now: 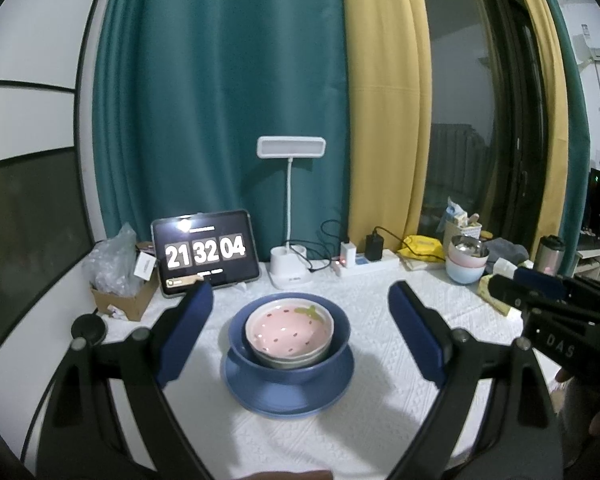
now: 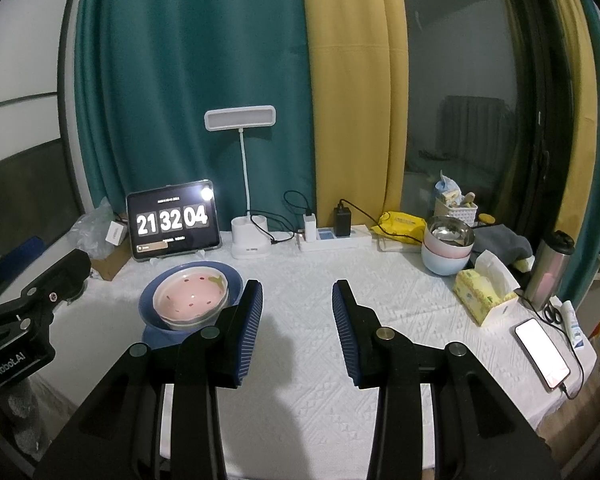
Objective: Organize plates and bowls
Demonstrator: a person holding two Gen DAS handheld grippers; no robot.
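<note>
Left gripper (image 1: 300, 320) spread wide, empty, framing the stack but apart from it. Right gripper (image 2: 297, 330) also spread, empty, over bare bench (image 2: 300, 400) cloth just right of the stack.

Stack itself: strawberry bowl (image 1: 290, 330) nested in a pale bowl, both inside the blue bowl (image 1: 288, 356), all on the blue plate (image 1: 288, 392). Looks mostly organized already.

Risks, near to far:
- Closing on the blue bowl's rim from one side: likely tilts the nest, slides it on the glazed plate.
- Lifting only the plate: top-heavy, bowls could shift.
- Reaching past the stack: tablet clock (image 1: 206, 254) and desk lamp (image 1: 290, 216) behind it, with loose cables; easy snag.
- Second bowl stack (image 2: 448, 246), steel bowl on top, well right of the blue stack beside the tissue box (image 2: 484, 290); steel one may rattle off if bumped.

View differences:
- Left wrist only: plate's full outline, stack centred between jaws.
- Right wrist only: phone (image 2: 542, 354) on a charging lead, tumbler (image 2: 548, 272), far right of the stack.
</note>
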